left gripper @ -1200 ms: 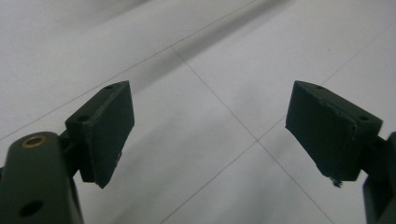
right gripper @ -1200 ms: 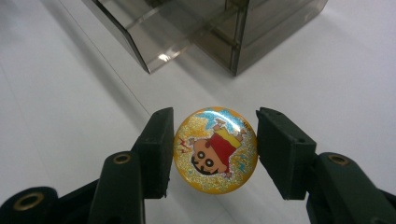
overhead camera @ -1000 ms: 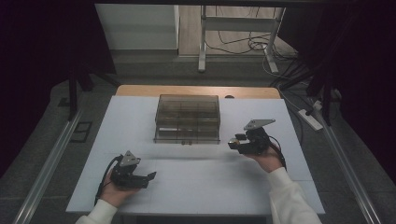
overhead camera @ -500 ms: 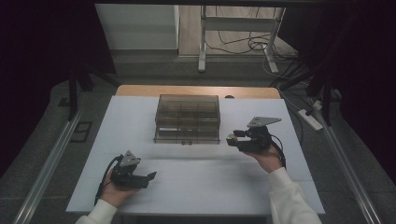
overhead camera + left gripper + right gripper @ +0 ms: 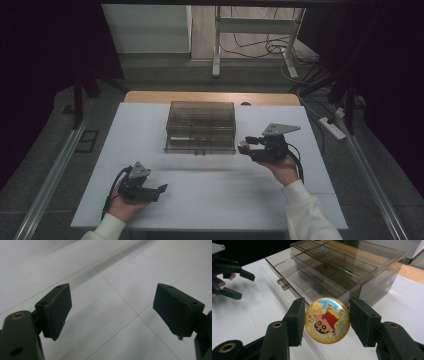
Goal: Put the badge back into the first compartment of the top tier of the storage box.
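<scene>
White table (image 5: pixel 200 190), dim room, probably.

From my remote station I note a white table (image 5: pixel 150 125) on grey floor (image 5: pixel 45 150). At twelve o'clock, a metal stand (image 5: pixel 217 45) with loose cables (image 5: pixel 260 47). Dark curtains (image 5: pixel 45 45) hang at nine and three o'clock.

Glossy glittery badge (image 5: pixel 327 320); smoky clear-plastic drawer box (image 5: pixel 342 270); matt white table (image 5: pixel 210 195).

Both black grippers carry flat rectangular jaws, brass-ringed screw holes, grey three-cornered plates and trailing cables; sleeves (image 5: pixel 305 212) white.
</scene>
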Action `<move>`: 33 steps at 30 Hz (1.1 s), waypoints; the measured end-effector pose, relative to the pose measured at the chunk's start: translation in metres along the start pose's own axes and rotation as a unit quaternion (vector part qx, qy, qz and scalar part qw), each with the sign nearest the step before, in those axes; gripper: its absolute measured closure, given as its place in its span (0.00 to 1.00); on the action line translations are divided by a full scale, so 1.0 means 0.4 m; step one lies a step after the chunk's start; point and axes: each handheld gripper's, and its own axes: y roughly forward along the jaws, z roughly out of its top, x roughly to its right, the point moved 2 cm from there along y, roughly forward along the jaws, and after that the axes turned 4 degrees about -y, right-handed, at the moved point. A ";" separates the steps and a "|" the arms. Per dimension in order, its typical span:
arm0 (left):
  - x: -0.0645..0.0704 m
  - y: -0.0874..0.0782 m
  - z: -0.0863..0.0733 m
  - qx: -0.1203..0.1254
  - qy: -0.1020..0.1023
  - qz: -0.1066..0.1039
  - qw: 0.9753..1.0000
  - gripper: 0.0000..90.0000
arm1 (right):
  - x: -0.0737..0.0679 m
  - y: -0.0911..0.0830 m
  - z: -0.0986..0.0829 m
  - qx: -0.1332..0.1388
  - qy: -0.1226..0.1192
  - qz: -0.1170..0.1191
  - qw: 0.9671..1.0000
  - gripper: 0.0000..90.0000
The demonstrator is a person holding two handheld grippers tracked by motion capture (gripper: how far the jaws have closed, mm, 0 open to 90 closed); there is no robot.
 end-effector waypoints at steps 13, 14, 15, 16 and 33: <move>-0.001 0.001 0.001 0.000 -0.002 0.002 1.000 0.16 | -0.030 0.016 0.034 0.014 -0.006 0.006 1.000 0.52; -0.001 0.001 0.001 -0.001 -0.003 0.002 1.000 0.16 | -0.032 0.018 0.035 0.014 -0.007 0.007 1.000 0.53; -0.001 0.001 0.001 -0.001 -0.003 0.002 1.000 0.16 | -0.034 0.020 0.037 0.014 -0.008 0.008 1.000 0.52; -0.001 0.001 0.001 -0.001 -0.003 0.002 1.000 0.16 | -0.036 0.022 0.039 0.014 -0.008 0.008 1.000 0.52; -0.005 0.002 0.002 0.003 -0.017 0.002 1.000 0.13 | -0.059 0.062 0.068 0.014 -0.017 0.015 1.000 0.53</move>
